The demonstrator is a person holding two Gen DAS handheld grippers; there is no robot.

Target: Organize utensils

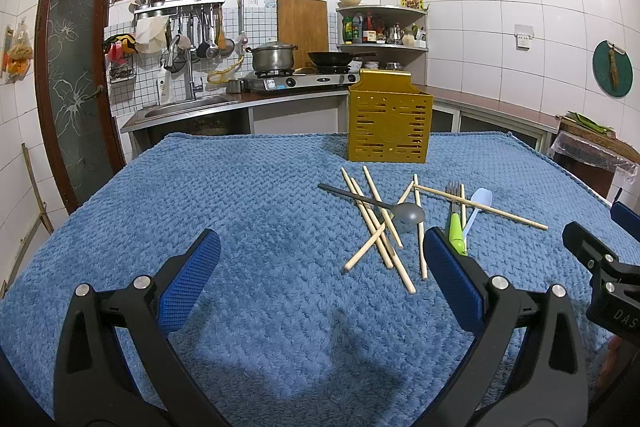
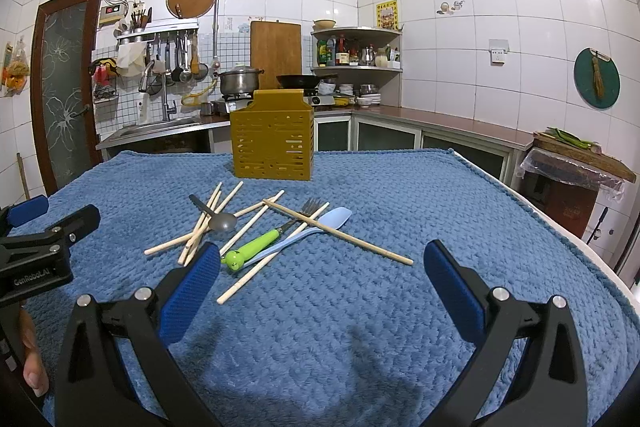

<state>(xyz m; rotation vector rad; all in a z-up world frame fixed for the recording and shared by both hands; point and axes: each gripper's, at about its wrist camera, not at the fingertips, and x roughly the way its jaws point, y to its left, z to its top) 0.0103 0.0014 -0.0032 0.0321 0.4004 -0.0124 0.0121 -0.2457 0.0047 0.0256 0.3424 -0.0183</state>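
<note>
Nearest the cameras, both grippers hovered over a blue textured blanket (image 1: 248, 195) that covered the table. The left gripper (image 1: 320, 275) had its jaws spread wide and released, with nothing between its blue pads. The right gripper (image 2: 320, 287) stood the same way, wide apart and empty. In the right wrist view a fingertip (image 2: 34, 377) of the person's hand showed at the lower left edge, beside the black body of the left tool.

Just beyond the fingertips lay the loose utensils, heaped on the blanket. A fork with a green handle (image 2: 256, 245) lay with its tines pointing away, alongside and touching a light blue plastic spoon (image 2: 320, 225). One wooden chopstick (image 2: 340, 233) lay across both of them. To the left, a dark grey spoon (image 2: 218, 219) rested on top of several more crossed wooden chopsticks (image 1: 378, 227). From the left wrist view the whole pile sat right of centre, near the gripper's right finger.

Farther back, near the far edge of the blanket, stood an upright golden-yellow slotted utensil holder (image 2: 272, 143), apart from the pile. I could not tell what was inside it.

Behind the table ran a kitchen counter with a sink (image 1: 180, 107), a steel pot (image 1: 274, 55) and a black wok (image 1: 332, 58) on a gas stove, a wooden cutting board (image 1: 302, 25) leaning on the white tiled wall, and a corner shelf (image 1: 382, 27) of bottles.
</note>
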